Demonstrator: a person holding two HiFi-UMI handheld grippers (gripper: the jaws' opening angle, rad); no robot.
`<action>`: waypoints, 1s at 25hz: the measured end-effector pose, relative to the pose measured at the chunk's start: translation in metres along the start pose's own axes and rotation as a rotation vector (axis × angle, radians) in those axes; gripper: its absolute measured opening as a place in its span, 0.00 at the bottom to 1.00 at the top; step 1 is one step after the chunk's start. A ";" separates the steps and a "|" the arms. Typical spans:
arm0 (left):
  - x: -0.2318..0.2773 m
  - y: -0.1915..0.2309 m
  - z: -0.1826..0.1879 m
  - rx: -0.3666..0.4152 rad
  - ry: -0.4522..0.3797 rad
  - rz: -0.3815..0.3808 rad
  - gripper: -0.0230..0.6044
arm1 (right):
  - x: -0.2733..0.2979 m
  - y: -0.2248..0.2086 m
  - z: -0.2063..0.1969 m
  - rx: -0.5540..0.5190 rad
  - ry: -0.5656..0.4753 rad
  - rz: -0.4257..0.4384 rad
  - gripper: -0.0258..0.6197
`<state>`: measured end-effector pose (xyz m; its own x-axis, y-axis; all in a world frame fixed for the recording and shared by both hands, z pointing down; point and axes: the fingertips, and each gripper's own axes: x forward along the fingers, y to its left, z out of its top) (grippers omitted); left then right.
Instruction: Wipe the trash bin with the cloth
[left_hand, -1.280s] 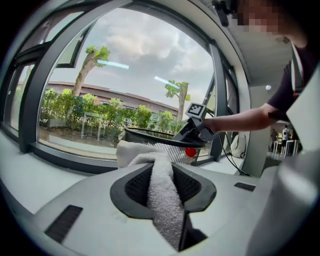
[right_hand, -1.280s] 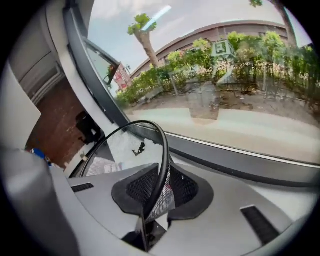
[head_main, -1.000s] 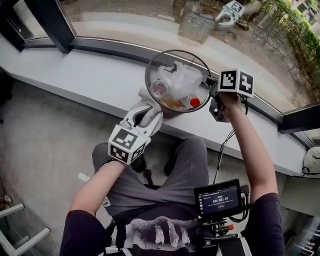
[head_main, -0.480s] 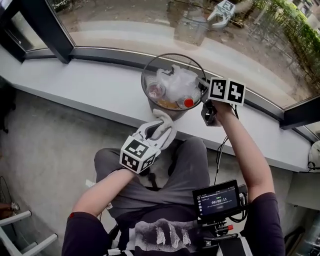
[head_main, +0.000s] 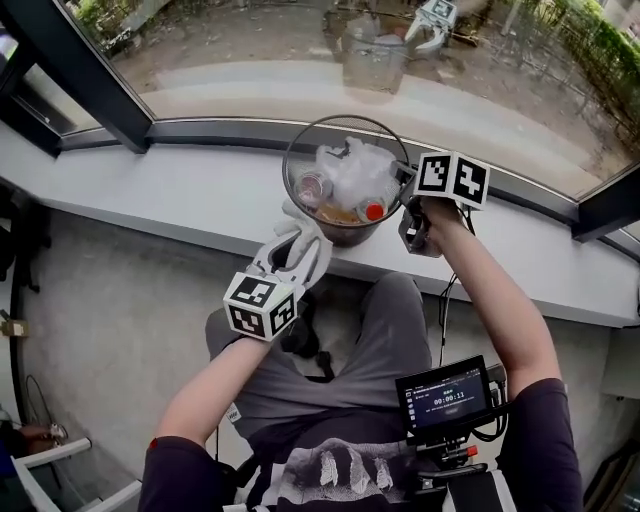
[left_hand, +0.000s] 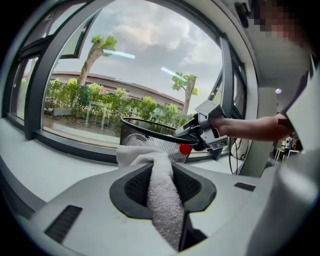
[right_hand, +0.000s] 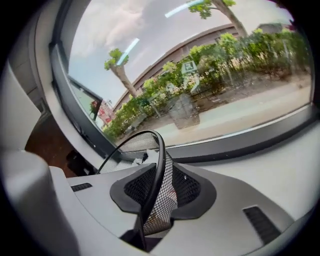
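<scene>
A black wire-mesh trash bin (head_main: 330, 122) stands on the grey window ledge, filled with clear plastic and a red-capped bottle (head_main: 373, 210). My left gripper (head_main: 296, 228) is shut on a white cloth (head_main: 304, 240) just outside the bin's near-left wall. In the left gripper view the cloth (left_hand: 162, 195) runs between the pads, with the bin (left_hand: 145, 137) ahead. My right gripper (head_main: 404, 178) sits at the bin's right rim. Its jaws have just been opening. In the right gripper view the rim (right_hand: 161, 150) and mesh stand loosely between the right gripper's (right_hand: 162, 187) pads.
The ledge (head_main: 180, 190) runs along a large window with a dark frame (head_main: 90, 80). The person's legs are below the ledge's edge. A small screen (head_main: 448, 398) hangs at the chest, with a cable up to the right hand.
The left gripper drew back from the bin with the cloth, then returned to the bin's near-left side. The right gripper stayed at the rim.
</scene>
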<state>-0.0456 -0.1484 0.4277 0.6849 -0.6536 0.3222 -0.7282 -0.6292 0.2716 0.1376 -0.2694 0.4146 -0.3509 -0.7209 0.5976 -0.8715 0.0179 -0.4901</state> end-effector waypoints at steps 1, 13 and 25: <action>0.004 -0.009 -0.001 0.004 0.002 -0.020 0.17 | -0.003 -0.003 0.000 0.058 -0.010 -0.002 0.19; 0.046 -0.100 -0.036 0.149 0.064 -0.201 0.17 | -0.026 -0.011 -0.009 0.161 -0.076 -0.003 0.16; 0.028 0.012 0.014 0.125 -0.002 0.042 0.17 | -0.021 -0.004 -0.010 0.194 -0.061 -0.031 0.24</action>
<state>-0.0350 -0.1802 0.4274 0.6538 -0.6812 0.3295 -0.7476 -0.6487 0.1423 0.1448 -0.2477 0.4099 -0.2981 -0.7599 0.5777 -0.7970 -0.1349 -0.5887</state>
